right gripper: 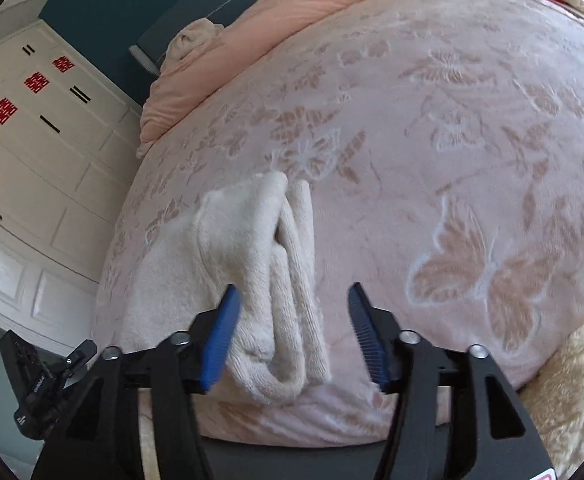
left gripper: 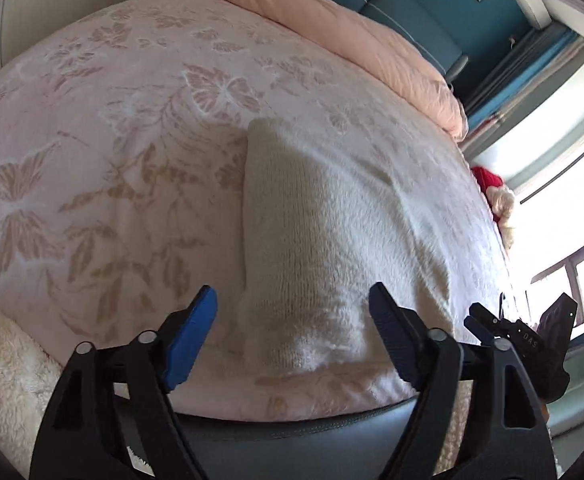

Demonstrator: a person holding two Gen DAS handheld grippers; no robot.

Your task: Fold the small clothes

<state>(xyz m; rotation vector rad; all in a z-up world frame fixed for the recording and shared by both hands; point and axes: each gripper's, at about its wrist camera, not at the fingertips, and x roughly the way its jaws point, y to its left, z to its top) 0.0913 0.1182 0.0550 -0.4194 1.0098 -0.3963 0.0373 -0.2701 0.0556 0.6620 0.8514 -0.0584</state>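
Note:
A cream knitted garment (left gripper: 312, 240) lies folded on the pink bed cover, near the bed's front edge. In the right wrist view it (right gripper: 260, 264) shows as a thick stack of folded layers. My left gripper (left gripper: 292, 320) is open, its blue-padded fingers (left gripper: 196, 332) either side of the garment's near end, holding nothing. My right gripper (right gripper: 292, 324) is open around the near end of the folded stack, its left finger (right gripper: 222, 340) touching the fabric. The right gripper also shows at the right edge of the left wrist view (left gripper: 520, 332).
The bed cover (left gripper: 112, 140) has a butterfly and leaf pattern. A peach duvet (left gripper: 352, 36) lies at the head. A fluffy cream blanket (left gripper: 4, 372) lies at the bed's front corner. A red and white plush (left gripper: 492, 192) is by the window. White cupboards (right gripper: 32, 160) stand beside the bed.

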